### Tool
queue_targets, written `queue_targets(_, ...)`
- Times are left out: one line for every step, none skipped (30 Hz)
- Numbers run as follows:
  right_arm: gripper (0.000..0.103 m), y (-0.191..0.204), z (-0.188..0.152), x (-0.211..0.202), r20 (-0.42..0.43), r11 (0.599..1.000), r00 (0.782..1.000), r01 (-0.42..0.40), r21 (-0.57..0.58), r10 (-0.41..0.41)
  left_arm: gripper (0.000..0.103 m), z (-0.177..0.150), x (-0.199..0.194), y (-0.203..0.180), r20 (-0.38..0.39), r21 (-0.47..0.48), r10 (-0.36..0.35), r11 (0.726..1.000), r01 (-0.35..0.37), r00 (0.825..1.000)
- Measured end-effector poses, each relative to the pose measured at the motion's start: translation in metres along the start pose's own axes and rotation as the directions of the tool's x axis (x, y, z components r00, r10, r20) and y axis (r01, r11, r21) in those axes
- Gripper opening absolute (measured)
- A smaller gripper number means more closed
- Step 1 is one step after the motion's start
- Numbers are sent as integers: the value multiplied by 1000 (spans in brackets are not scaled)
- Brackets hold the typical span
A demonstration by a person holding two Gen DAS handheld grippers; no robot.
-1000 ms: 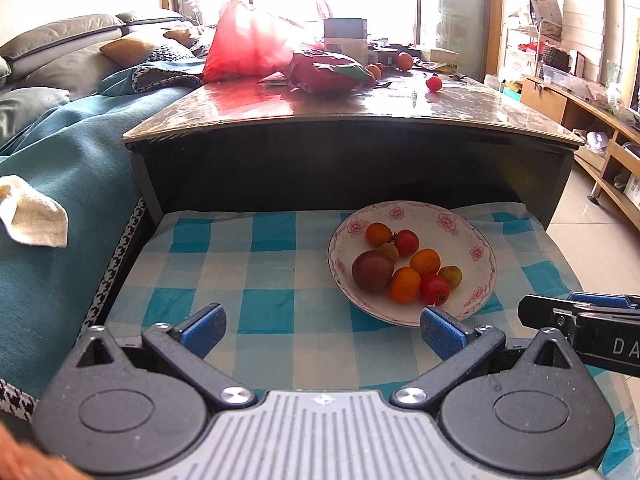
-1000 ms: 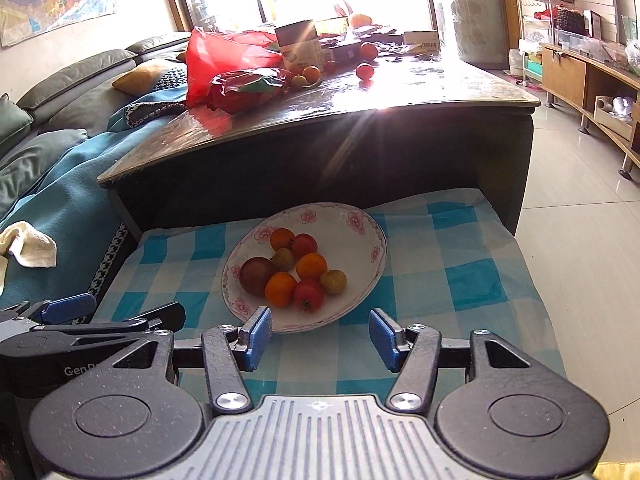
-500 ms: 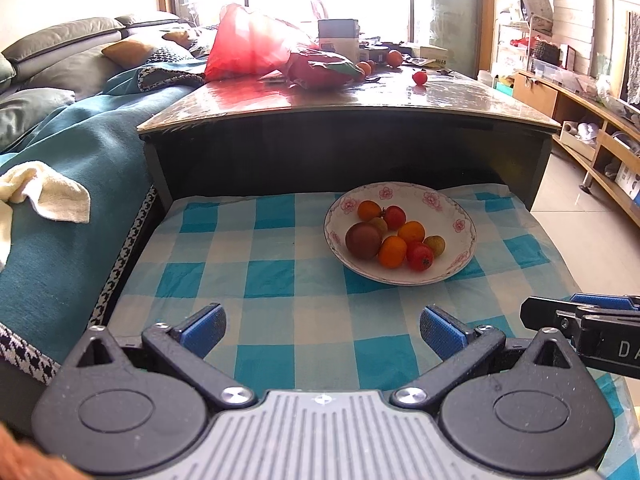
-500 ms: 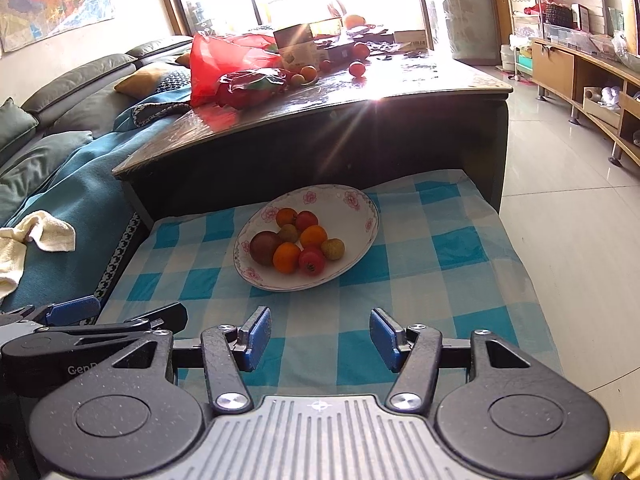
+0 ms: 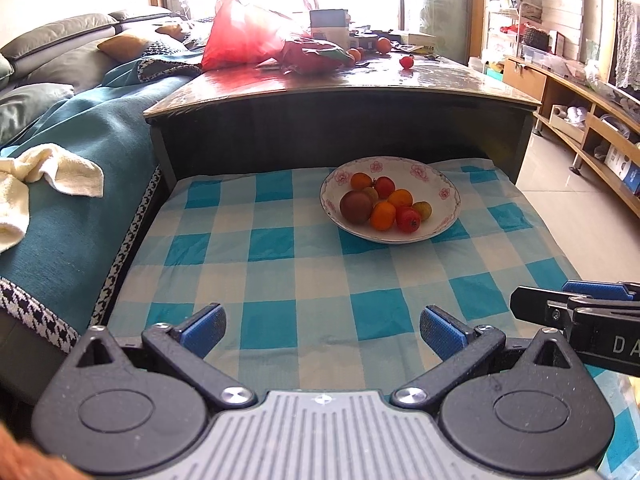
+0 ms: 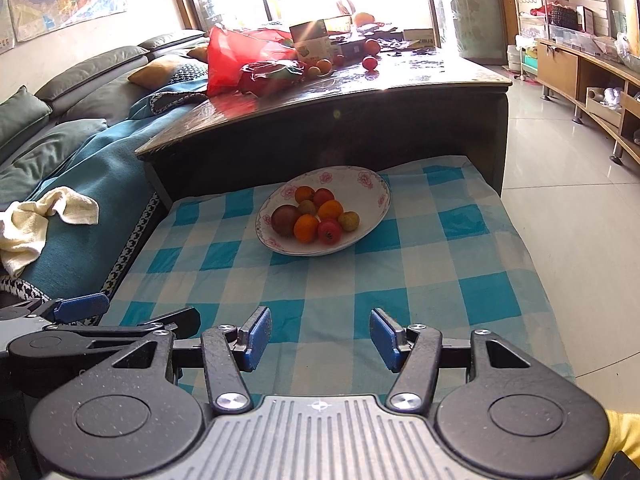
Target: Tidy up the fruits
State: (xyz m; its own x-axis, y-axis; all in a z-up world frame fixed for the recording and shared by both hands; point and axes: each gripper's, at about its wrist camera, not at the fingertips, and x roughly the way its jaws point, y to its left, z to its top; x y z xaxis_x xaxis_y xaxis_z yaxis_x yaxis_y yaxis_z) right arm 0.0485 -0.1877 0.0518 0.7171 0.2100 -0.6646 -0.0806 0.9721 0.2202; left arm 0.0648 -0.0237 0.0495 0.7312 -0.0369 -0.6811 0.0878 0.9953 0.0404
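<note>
Two grippers: both low at 6 o'clock, over the near end of the checked cloth (image 5: 304, 280).
Left gripper (image 5: 322, 332): blue pads (image 5: 204, 328) wide apart, holding nothing.
Right gripper (image 6: 320, 336): blue pads (image 6: 256, 334) apart too, holding nothing.
Plate (image 5: 440, 184): white with pink flowers, on the cloth at about 1 o'clock from the left gripper, at 12 o'clock from the right one, well apart from both.
Fruits (image 5: 380, 208): piled in the plate, touching each other; orange ones, red ones, a big dark one at 9 o'clock in the pile, a small yellowish one at 3 o'clock.
Dark table (image 6: 400, 80): behind the plate at 12 o'clock, with a red bag (image 6: 240, 54) and a few more small fruits, maybe tomatoes, too far to tell.
Sofa (image 5: 80, 128): at 9 o'clock, with a cream towel (image 5: 36, 176) on it.
</note>
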Motion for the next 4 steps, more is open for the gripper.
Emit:
queue_targets(51, 0, -1, -2, 1, 1000, 1000, 1, 1, -1, 103, -2, -1, 0, -2, 0, 1, 1000, -1, 1000)
queue_targets(51, 1, -2, -3, 3, 1000, 1000, 3, 3, -3, 103, -4, -2, 0, -4, 0, 2, 1000, -2, 1000)
queue_targets(51, 0, -3, -5, 3, 1000, 1000, 4, 5, -4, 103, -6, -3, 0, -4, -1, 3, 1000, -3, 1000)
queue_targets(51, 0, -5, -6, 3, 1000, 1000, 5, 6, -5, 103, -7, -4, 1, -4, -2, 3, 1000, -3, 1000)
